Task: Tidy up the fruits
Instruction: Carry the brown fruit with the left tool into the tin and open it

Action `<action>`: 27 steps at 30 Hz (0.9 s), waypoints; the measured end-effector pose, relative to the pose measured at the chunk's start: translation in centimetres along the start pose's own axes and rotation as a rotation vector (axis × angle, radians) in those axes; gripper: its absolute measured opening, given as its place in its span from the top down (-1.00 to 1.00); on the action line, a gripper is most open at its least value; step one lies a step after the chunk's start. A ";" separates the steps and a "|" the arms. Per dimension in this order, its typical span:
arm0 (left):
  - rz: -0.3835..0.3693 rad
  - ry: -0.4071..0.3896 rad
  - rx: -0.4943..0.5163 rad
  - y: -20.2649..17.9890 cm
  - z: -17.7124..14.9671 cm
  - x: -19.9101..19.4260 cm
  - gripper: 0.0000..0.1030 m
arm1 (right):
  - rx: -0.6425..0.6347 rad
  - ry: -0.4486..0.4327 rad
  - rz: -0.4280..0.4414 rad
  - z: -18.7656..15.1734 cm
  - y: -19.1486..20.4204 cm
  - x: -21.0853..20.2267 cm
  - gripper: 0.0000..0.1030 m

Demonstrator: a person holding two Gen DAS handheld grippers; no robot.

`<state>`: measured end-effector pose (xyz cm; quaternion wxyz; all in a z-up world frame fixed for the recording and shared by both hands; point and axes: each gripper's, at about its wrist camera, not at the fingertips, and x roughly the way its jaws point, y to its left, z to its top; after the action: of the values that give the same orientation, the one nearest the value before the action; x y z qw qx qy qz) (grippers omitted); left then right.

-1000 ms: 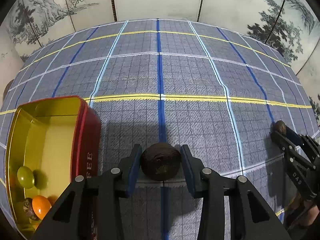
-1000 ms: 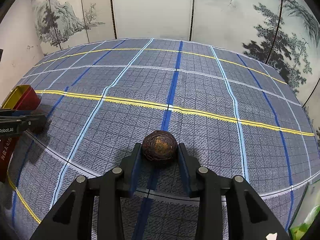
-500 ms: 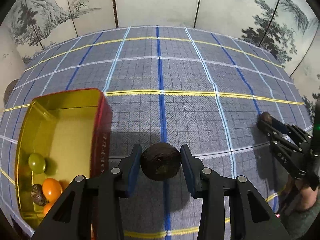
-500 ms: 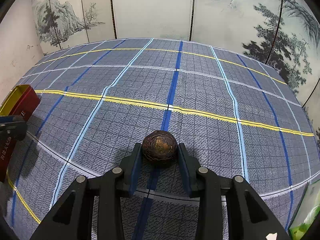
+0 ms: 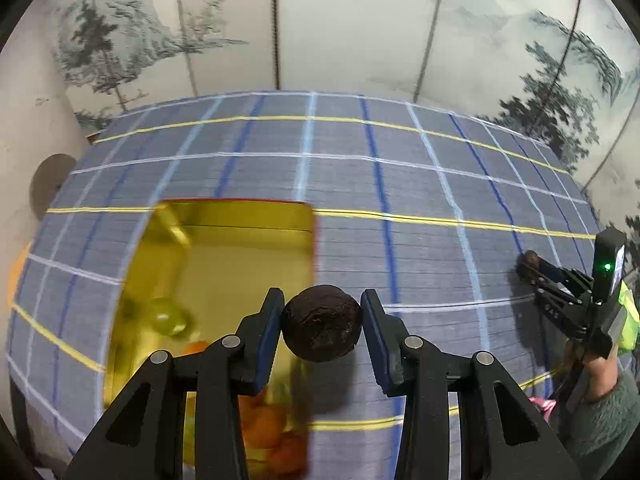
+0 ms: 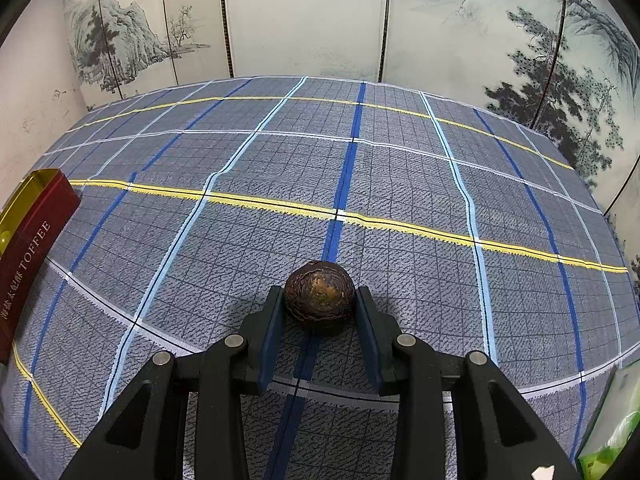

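Dark wrinkled fruit [image 5: 321, 328] clamped in my left claw [image 5: 322, 334] just beside the gold tin [image 5: 224, 248] holding green and orange fruit; my right claw [image 6: 320, 330] grips another brown fruit [image 6: 319, 295] on the checked cloth [image 6: 400, 168].

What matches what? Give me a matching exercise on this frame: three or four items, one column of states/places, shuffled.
Items:
1. left gripper
2. right gripper
3. green fruit
4. toffee tin

States:
A. lies inside the gold-lined tin
B. holds a dark round fruit in the air by the tin's rim
C. red outside, lettered TOFFEE
D. holds a brown ridged fruit low over the checked cloth

Pairs: 1-B, 2-D, 3-A, 4-C
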<state>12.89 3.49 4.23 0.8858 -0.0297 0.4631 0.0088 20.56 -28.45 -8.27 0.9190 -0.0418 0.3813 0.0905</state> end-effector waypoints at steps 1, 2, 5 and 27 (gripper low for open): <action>0.012 -0.006 -0.006 0.9 -0.2 -0.4 0.21 | 0.000 0.000 0.000 0.0 -0.1 0.0 0.36; 0.025 -0.011 -0.012 1.8 -0.3 -0.9 0.21 | 0.000 0.000 0.000 0.0 0.0 0.0 0.36; 0.066 -0.018 -0.036 4.4 -0.8 -1.7 0.21 | 0.000 0.000 0.000 0.0 -0.1 0.0 0.36; 0.112 0.120 -0.137 11.3 -6.8 1.0 0.21 | -0.002 0.000 -0.002 0.0 0.0 0.0 0.37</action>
<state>7.41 14.31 -0.94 0.8505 -0.0649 0.5145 0.0879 20.56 -28.43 -8.27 0.9190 -0.0431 0.3814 0.0899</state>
